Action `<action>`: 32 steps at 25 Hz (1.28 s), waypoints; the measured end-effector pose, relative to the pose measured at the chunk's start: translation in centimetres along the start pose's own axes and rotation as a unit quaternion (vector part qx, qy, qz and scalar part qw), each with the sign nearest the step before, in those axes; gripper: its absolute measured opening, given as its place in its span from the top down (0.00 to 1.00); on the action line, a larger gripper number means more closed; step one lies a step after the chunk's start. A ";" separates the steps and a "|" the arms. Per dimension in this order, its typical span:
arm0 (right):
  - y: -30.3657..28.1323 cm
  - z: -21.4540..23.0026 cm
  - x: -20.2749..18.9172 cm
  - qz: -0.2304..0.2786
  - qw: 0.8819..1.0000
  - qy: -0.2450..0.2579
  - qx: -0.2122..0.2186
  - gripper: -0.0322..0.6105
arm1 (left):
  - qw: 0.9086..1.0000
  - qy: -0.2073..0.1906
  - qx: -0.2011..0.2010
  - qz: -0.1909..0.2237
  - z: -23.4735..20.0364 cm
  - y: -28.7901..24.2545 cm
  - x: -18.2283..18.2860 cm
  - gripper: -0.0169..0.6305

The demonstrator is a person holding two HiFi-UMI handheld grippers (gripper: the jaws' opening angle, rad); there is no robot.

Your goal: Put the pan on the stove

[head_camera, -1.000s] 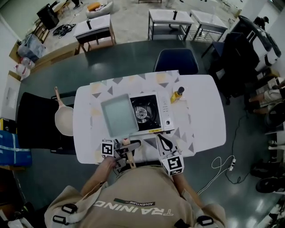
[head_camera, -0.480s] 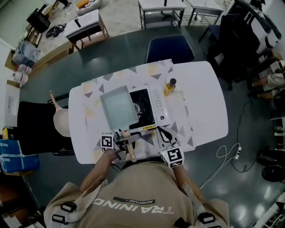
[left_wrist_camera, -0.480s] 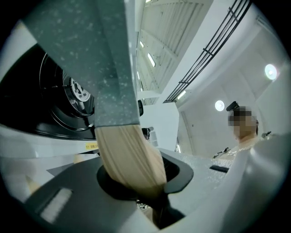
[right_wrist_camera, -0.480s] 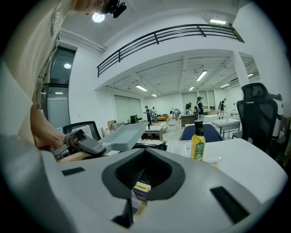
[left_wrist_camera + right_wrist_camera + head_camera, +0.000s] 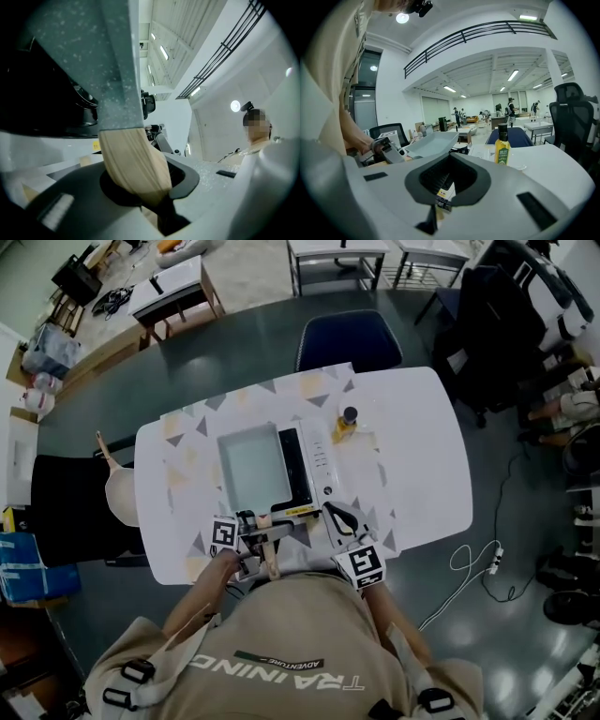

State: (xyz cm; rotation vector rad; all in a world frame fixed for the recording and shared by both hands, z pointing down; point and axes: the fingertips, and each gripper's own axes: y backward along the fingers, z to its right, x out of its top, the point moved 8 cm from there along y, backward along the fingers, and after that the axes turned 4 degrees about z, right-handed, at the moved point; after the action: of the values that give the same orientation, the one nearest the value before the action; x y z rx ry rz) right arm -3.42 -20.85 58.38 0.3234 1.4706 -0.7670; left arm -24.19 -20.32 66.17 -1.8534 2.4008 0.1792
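At the near edge of the white table, the left gripper, clamped on the wooden handle, holds the square grey pan over the portable gas stove, apparently to seat it, while the right gripper waits alongside, jaws together and empty.

Square grey pan with a pale wooden handle, level, covering the left part of the white stove.

Dark green floor, white table, blue chair, ceiling strip lights
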 end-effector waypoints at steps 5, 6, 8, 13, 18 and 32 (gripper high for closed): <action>-0.2 0.7 0.1 -0.008 1.000 0.004 0.008 0.94 | 1.000 0.005 -0.009 -0.005 -0.7 -0.9 0.3 0.84; -0.3 0.8 0.1 -0.010 1.000 0.003 0.010 0.94 | 1.000 0.005 -0.009 -0.007 -0.8 -1.1 0.3 0.84; -0.3 1.0 0.1 -0.015 1.000 0.000 0.012 0.94 | 1.000 0.006 -0.009 -0.010 -1.0 -1.2 0.4 0.84; 0.1 1.2 0.2 -0.025 1.000 -0.001 0.016 0.94 | 1.000 0.010 -0.003 -0.015 -1.4 -1.5 0.2 0.84; -0.1 1.3 0.1 -0.029 0.999 -0.004 0.021 0.94 | 0.999 0.032 0.001 -0.005 -1.5 -1.7 0.3 0.84; -0.4 0.9 2.2 0.002 0.999 0.004 0.050 0.94 | 0.998 0.069 0.009 0.010 -1.5 -1.9 0.1 0.85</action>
State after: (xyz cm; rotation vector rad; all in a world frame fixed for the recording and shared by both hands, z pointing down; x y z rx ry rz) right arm -3.15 -22.33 56.43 0.4058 1.4402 -0.8392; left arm -22.35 -21.12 67.56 -1.8936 2.5009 0.0327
